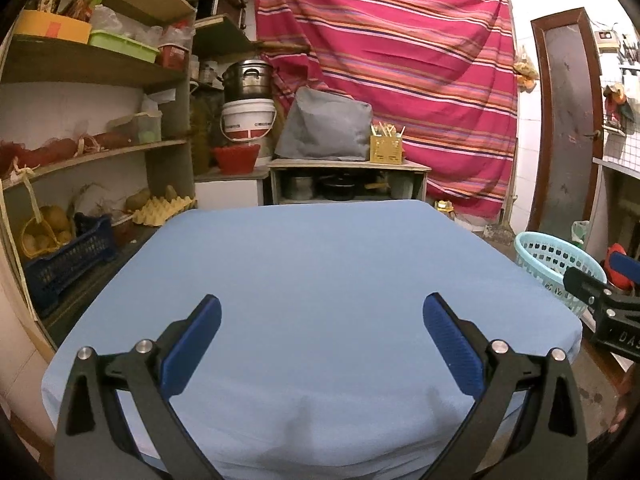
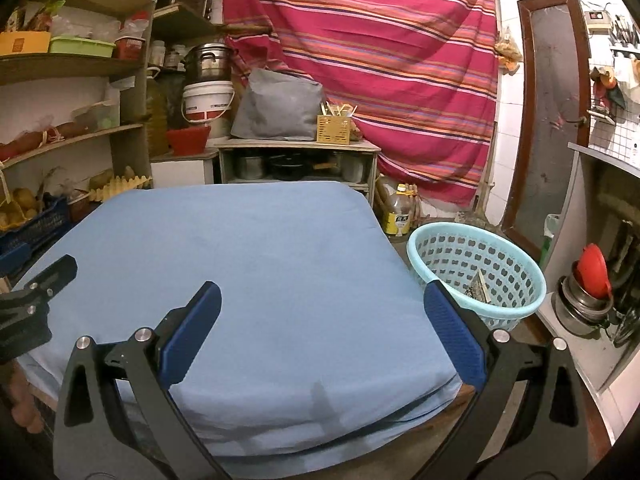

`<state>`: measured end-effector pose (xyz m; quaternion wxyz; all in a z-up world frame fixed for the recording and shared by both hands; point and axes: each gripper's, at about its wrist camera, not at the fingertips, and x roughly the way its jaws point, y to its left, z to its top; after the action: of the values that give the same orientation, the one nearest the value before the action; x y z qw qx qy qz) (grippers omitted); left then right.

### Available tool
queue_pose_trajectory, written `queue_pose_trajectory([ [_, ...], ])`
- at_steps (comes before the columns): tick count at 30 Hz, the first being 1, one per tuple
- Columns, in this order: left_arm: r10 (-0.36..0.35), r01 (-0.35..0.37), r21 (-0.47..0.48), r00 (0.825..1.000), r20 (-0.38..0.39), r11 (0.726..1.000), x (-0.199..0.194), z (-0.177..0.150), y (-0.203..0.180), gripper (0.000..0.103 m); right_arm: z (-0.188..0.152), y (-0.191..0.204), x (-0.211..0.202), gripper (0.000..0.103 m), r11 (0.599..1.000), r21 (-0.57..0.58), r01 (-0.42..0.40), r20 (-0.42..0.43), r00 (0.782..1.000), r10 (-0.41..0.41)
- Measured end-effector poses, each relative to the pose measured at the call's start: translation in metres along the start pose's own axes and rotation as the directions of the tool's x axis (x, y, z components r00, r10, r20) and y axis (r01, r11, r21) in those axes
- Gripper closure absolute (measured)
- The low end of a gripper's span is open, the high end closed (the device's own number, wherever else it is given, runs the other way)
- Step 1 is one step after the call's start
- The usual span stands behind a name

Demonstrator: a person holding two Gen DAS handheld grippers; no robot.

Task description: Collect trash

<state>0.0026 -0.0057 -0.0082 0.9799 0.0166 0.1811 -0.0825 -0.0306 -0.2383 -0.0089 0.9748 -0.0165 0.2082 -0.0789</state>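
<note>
The desk covered with a smooth light-blue cloth (image 1: 312, 280) lies bare across its whole top, with its near edge below both tools and its right edge falling away toward the floor. Just beside that right edge stands the round pale-turquoise perforated plastic basket (image 2: 476, 268), apart from the cloth, holding a few scraps of paper trash (image 2: 480, 290) at its bottom.

The left hand-held gripper (image 1: 320, 344) hovers level over the near part of the desk, its blue-padded fingers spread wide with nothing between them. The right hand-held gripper (image 2: 320, 334) hangs over the near right corner, equally wide apart and empty, its right finger overlapping the basket rim in view.

White letters "DA" show on the right tool's black body in the left wrist view; the rest is cut off.
</note>
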Motion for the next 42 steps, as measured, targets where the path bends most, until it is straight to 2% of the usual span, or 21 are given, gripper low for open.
queue_pose_trajectory([
  [13,0.015,-0.015,0.014,1.0,-0.021,1.0,0.009,-0.006,-0.003,0.004,-0.002,0.007,0.003,0.004,0.999,0.001,-0.034,-0.004,0.999,0.034],
  [42,0.063,-0.063,0.04,0.998,0.003,0.997,0.009,-0.013,0.002,0.004,-0.004,0.019,0.004,0.004,0.999,-0.025,-0.02,0.007,1.0,0.02],
])
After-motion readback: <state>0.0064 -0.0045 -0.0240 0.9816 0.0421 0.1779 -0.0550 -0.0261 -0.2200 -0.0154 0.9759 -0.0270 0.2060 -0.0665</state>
